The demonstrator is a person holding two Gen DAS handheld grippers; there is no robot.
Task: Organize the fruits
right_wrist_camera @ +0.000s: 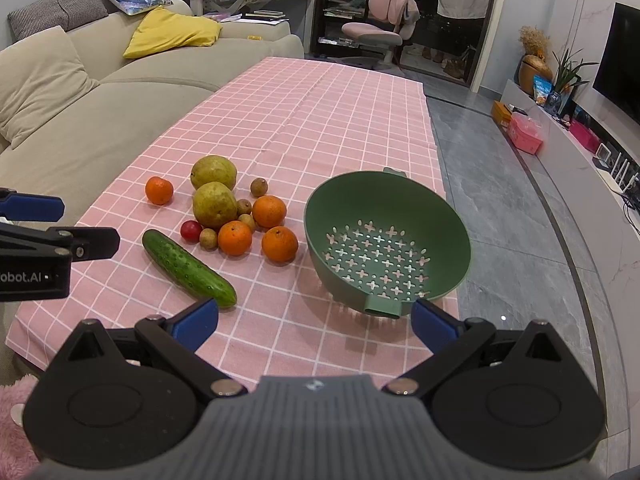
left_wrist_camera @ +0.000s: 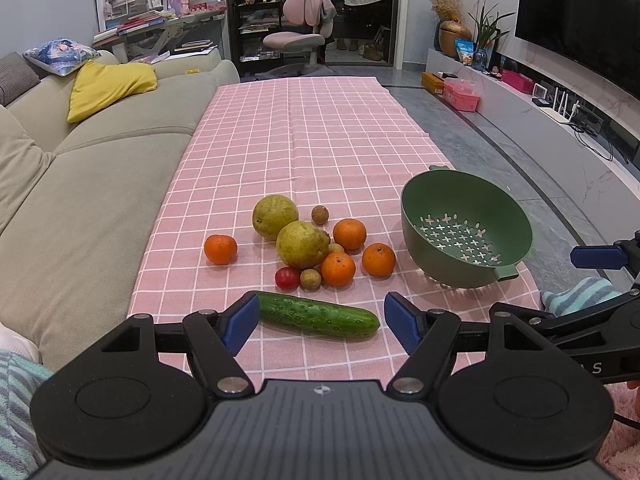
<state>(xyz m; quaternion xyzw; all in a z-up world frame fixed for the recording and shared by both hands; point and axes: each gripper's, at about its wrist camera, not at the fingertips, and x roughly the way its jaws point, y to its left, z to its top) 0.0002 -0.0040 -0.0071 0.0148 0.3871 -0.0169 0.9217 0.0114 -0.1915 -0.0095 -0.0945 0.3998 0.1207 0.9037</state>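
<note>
A pile of fruit lies on the pink checked tablecloth (left_wrist_camera: 320, 140): two green pears (left_wrist_camera: 301, 244), several oranges (left_wrist_camera: 338, 269), a red tomato (left_wrist_camera: 287, 278), small brown longans (left_wrist_camera: 310, 279) and a cucumber (left_wrist_camera: 318, 316). An empty green colander (left_wrist_camera: 466, 232) stands to the right, also in the right wrist view (right_wrist_camera: 386, 240). My left gripper (left_wrist_camera: 322, 324) is open just above the near side of the cucumber. My right gripper (right_wrist_camera: 316, 324) is open and empty at the table's near edge, by the colander's handle (right_wrist_camera: 384, 308).
A beige sofa (left_wrist_camera: 80, 184) runs along the table's left side. Grey floor (right_wrist_camera: 512, 208) and a TV cabinet lie to the right. The cucumber (right_wrist_camera: 188, 268) and fruit pile (right_wrist_camera: 236, 216) sit left of the colander. The left gripper (right_wrist_camera: 36, 236) shows at the left edge.
</note>
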